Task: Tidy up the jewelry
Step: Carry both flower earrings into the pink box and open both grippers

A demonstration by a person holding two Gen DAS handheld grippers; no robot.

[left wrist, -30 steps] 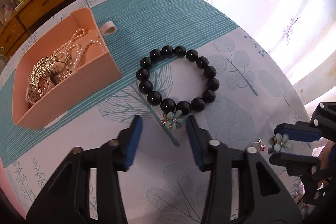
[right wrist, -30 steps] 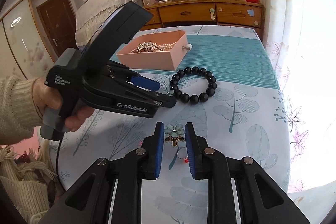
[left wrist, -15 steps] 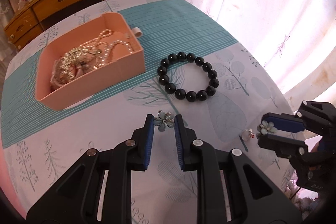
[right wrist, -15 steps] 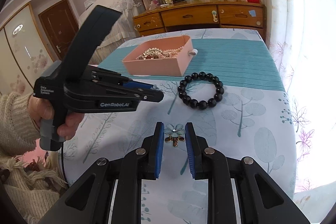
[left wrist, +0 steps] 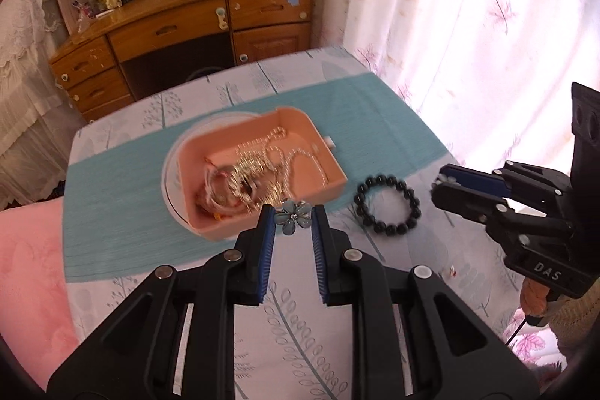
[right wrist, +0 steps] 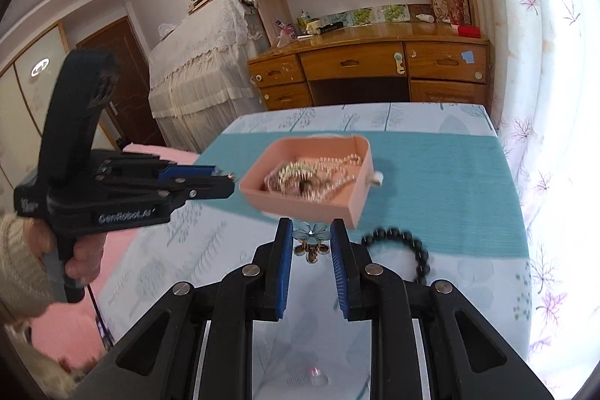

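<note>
My left gripper [left wrist: 292, 217] is shut on a pale blue flower earring [left wrist: 293, 215], held in the air just before the near wall of the pink jewelry box [left wrist: 330, 192]. The box [right wrist: 356, 205] holds pearl strands and gold pieces. My right gripper [right wrist: 311, 238] is shut on a matching blue flower earring [right wrist: 310, 235], raised above the table near the box's front corner. It also shows in the left wrist view [left wrist: 442, 184]. A black bead bracelet [left wrist: 388, 205] lies on the cloth right of the box, also in the right wrist view [right wrist: 408, 246].
The table carries a white leaf-print cloth with a teal band [left wrist: 112, 182]. A tiny clear stud with a red dot [left wrist: 452, 270] lies on the cloth near my right gripper. A wooden desk [right wrist: 375, 70] and a lace-covered bed [right wrist: 202, 70] stand beyond the table.
Both grippers have lifted with their flower earrings and moved toward the pink box. The left gripper went from open around its earring to shut on it.
</note>
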